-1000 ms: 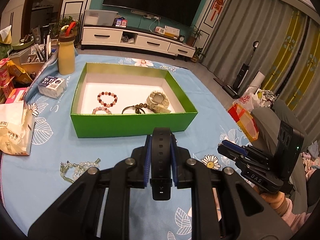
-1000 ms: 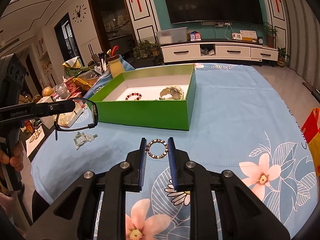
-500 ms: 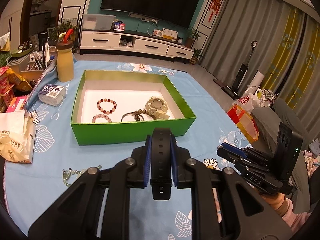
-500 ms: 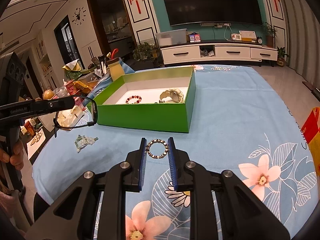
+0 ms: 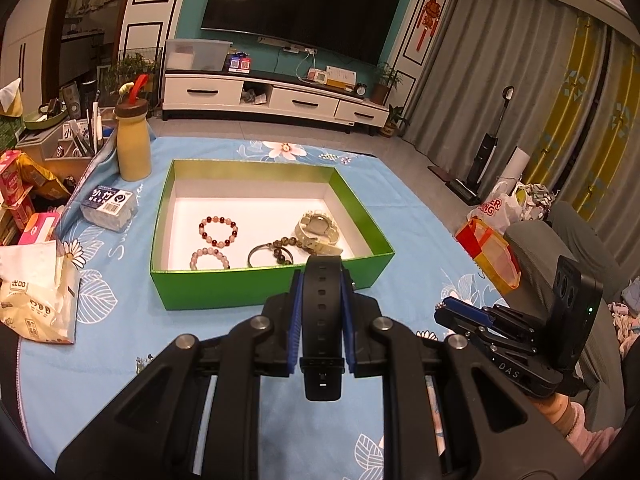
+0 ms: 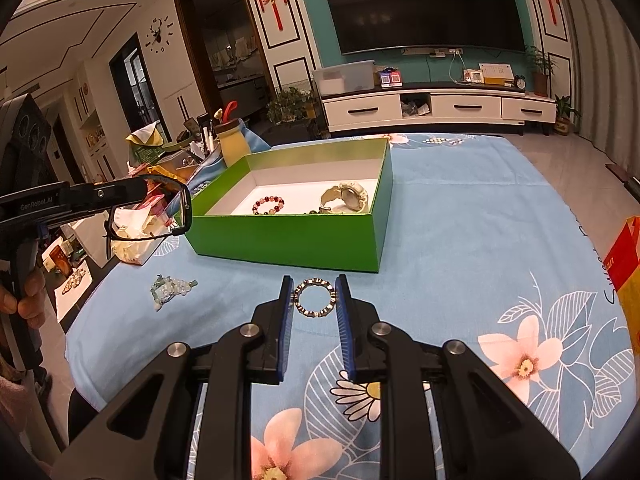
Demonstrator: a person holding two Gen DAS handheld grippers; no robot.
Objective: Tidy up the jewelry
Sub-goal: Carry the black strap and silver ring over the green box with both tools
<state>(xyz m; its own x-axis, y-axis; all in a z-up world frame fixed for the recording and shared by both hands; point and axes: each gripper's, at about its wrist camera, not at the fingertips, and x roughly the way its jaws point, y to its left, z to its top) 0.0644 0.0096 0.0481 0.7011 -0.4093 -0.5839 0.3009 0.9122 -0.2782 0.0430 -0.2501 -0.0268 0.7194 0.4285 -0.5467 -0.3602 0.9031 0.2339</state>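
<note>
Compared with a second ago, the left wrist view frames the green box (image 5: 272, 284) higher and farther off, so more of the blue floral tablecloth (image 5: 120, 320) shows in front of it, and the pale bead strand that lay at lower left is now out of that view. The right wrist view barely differs.

The left gripper (image 5: 321, 312) is clamped on a black watch strap (image 5: 322, 320), its blue pads pressing both edges; the strap stands on end at frame centre, holes facing the camera, its top overlapping the box's near wall. In the right wrist view that watch hangs as a dark loop (image 6: 160, 208) at left.

The right gripper (image 6: 314, 300) holds a small ring bracelet of metallic segments (image 6: 313, 298) between its pads, low at frame centre, in front of the box.

Inside the box lie two bead bracelets (image 5: 218, 230), a dark beaded bangle (image 5: 272, 252) and a cream watch (image 5: 318, 230). The pale bead strand (image 6: 172, 286) rests on the cloth, lower left of the right wrist view.
</note>
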